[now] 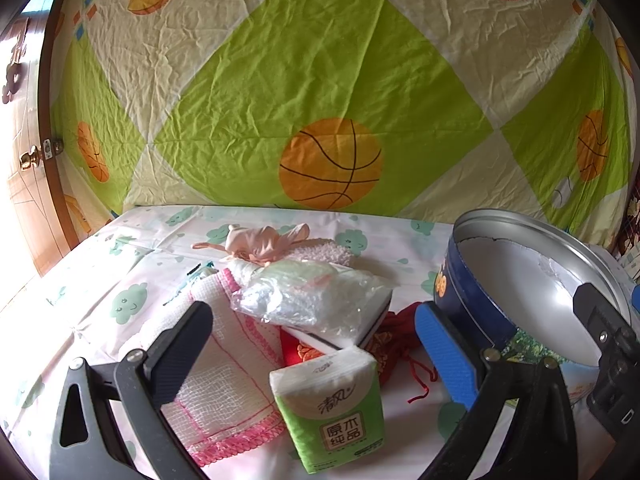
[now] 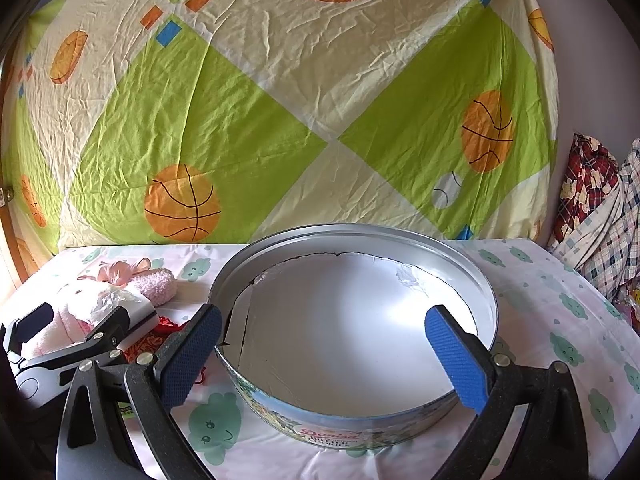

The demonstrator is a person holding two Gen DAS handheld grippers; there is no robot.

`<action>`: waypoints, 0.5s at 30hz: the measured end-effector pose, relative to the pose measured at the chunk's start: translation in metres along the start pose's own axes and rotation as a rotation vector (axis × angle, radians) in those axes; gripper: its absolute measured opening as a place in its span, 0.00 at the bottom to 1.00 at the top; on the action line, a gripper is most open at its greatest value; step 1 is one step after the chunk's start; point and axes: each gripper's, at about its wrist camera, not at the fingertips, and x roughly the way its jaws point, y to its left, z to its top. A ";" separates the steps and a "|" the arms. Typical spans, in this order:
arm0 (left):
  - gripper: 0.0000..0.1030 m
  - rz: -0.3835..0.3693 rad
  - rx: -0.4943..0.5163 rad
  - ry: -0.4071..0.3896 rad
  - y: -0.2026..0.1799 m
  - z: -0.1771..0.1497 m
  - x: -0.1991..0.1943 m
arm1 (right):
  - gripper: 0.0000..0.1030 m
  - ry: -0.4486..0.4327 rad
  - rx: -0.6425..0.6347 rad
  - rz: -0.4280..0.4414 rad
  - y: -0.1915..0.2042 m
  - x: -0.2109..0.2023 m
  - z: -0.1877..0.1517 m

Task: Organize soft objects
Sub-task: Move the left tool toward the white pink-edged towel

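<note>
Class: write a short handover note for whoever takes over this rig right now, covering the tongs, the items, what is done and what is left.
Left tongs: open, empty, over the tissue pack.
Right tongs: open, empty, over the cookie tin.
Pile left of tin: gauze cloth, plastic bag, red pouch, pink fluffy sock, pink cloth.
Done: nothing; tin empty.
Left: probably move all the soft items into the tin.
</note>
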 end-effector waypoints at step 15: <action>1.00 -0.015 0.000 0.020 0.008 -0.004 0.000 | 0.99 -0.013 -0.019 0.034 0.005 -0.004 0.000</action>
